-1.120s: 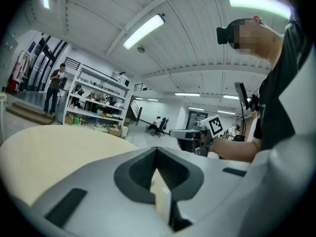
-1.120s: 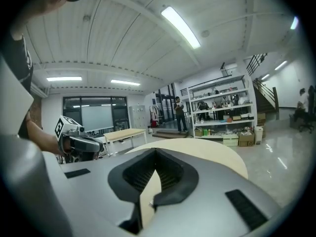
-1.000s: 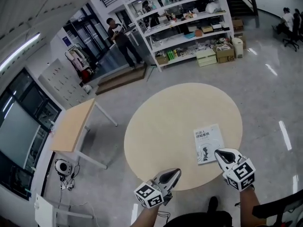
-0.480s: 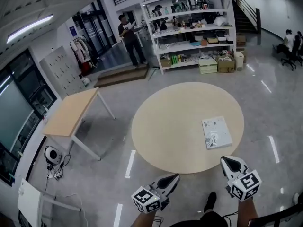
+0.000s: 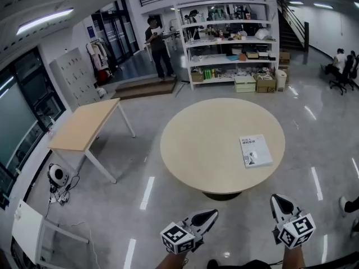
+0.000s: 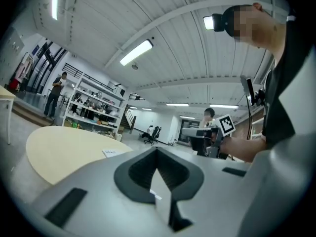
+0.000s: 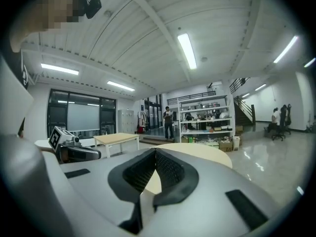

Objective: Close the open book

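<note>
The book lies closed and flat, cover up, on the right part of the round beige table. Both grippers are off the table, over the floor in front of its near edge. My left gripper is shut with nothing in it. My right gripper is shut and empty too, nearer the book's side. In the left gripper view the jaws meet at the tip, and the book shows as a small white slab on the table. In the right gripper view the closed tip points at the table.
A rectangular wooden table stands to the left. White shelves full of goods line the back, with a person standing beside them. People sit on chairs far right. A small device lies on the floor at left.
Both grippers have drawn back off the table's near edge to over the floor, and the whole view has backed away. The book has stayed closed in its place.
</note>
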Demonstrator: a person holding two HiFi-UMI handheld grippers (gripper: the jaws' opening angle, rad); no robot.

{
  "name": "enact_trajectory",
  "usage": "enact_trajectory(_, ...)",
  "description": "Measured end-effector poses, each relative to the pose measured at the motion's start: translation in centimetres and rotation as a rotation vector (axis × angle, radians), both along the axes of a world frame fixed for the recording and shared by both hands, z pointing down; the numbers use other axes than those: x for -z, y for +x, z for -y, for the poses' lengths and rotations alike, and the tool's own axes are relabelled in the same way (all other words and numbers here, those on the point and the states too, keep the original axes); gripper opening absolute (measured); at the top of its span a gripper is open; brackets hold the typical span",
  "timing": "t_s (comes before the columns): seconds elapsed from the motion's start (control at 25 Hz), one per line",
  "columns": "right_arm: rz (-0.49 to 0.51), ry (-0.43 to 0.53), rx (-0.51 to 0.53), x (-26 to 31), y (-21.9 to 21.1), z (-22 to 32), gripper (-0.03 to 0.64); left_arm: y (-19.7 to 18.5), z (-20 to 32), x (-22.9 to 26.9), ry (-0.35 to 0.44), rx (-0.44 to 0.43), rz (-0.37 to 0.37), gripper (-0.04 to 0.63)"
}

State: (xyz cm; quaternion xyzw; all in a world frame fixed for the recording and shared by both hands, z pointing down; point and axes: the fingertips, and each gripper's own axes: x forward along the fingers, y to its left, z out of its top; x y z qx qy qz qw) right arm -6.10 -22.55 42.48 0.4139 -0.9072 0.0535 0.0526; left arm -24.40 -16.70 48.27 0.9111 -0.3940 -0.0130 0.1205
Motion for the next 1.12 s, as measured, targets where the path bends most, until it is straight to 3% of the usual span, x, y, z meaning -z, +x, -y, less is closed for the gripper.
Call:
enact_trajectory(0.28,0.045,0.038,0.044,2.5,4.6,-5.4,0.000,5.6,-5.1,2.7,0.016,0.005,0.017,-0.003)
enact_trajectory(0.68,0.021,0.035,0.111,0.6,17.0,-17.7,0.000,16.9,-16.8,5.1,0.058,0.064,0.042,-0.003)
enact_trajectory(0.92,0.033,0.022,0.131,0.3,21.1,-24.1,0.000,20.3,-24.3,5.0,-0.010,0.136,0.061,-0.003)
enact_trajectory(1.12,0.059,0.029,0.130,1.6,21.9,-27.3,0.000,20.9,-28.1,7.0,0.004,0.154,0.087,-0.003)
